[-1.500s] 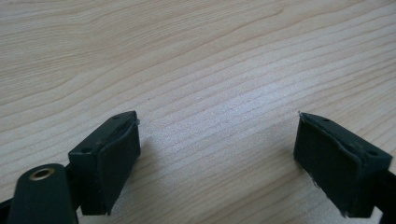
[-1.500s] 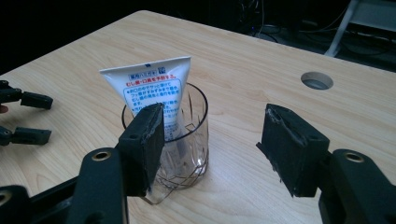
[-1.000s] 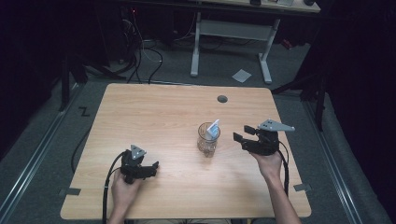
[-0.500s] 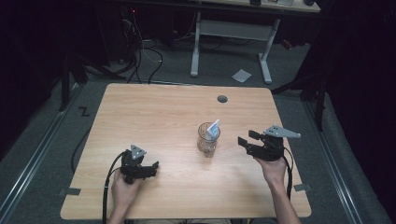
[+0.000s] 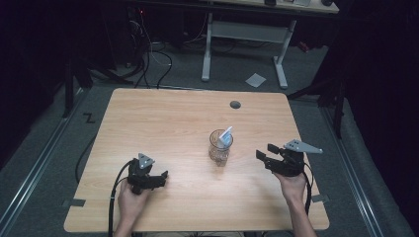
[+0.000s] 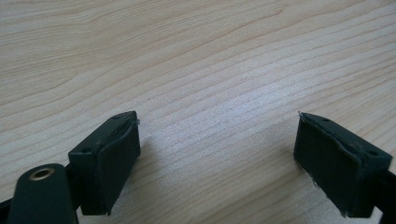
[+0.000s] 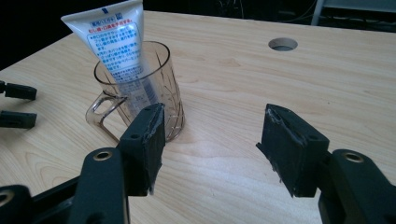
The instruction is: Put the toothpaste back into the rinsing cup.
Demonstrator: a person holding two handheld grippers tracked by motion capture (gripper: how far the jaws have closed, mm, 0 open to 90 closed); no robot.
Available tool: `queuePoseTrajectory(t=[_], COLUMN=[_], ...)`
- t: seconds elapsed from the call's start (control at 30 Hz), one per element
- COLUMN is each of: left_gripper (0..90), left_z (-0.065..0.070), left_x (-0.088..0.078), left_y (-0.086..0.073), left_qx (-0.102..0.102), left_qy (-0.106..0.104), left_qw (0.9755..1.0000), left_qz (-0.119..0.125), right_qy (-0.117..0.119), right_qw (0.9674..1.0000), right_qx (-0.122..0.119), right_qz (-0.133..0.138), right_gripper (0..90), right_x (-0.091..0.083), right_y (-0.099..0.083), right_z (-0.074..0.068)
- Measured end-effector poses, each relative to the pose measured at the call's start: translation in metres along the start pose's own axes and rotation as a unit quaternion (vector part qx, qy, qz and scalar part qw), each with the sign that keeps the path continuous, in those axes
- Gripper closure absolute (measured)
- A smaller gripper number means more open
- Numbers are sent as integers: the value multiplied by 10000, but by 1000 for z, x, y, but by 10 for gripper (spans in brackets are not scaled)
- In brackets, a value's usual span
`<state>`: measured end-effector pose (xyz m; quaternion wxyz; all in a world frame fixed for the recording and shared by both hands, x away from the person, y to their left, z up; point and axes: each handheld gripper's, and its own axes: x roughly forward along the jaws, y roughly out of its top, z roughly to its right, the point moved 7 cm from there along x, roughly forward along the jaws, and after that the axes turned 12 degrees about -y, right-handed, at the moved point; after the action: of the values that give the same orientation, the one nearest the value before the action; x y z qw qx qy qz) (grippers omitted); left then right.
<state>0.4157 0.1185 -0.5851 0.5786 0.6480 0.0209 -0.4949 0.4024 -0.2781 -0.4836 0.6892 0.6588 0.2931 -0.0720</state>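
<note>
While my left hand [image 5: 129, 201] rests low on the near left part of the table [image 5: 168, 123], its tool [image 5: 159, 178] lies close over the wood, pointing toward the middle; in the left gripper view its jaws stand wide apart with bare wood grain between them, so it is released. My right hand [image 5: 291, 183] sits at the near right edge, forearm coming up from below, and its tool [image 5: 263, 152] points left toward the cup [image 5: 219, 148]. In the right gripper view those jaws also stand apart with nothing between them; the cup is just beyond the left pad [image 7: 149, 137], not touched.

Against a second ago, my right tool has come lower and nearer to me, while its opening looks the same. My left hand has kept its place, and the cup has not shifted.

That cup is clear, with a handle, standing upright a little right of the table's middle. A white tube [image 7: 119, 44] leans in it, its flat end up. Its label carries blue and red print in Japanese characters, too small for me to read.
</note>
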Motion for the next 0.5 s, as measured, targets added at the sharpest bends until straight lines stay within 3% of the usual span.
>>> queuePoseTrajectory(t=[0.5], left_gripper=[148], left_z=[0], left_x=[0], left_y=[0], left_qx=[0], left_qy=[1], left_qw=[10000], left_qz=[-2], right_qy=[-122], right_qw=[9997], right_qx=[116], right_qz=[-159], right_gripper=[404], right_x=[4], right_y=[-23], right_z=[8])
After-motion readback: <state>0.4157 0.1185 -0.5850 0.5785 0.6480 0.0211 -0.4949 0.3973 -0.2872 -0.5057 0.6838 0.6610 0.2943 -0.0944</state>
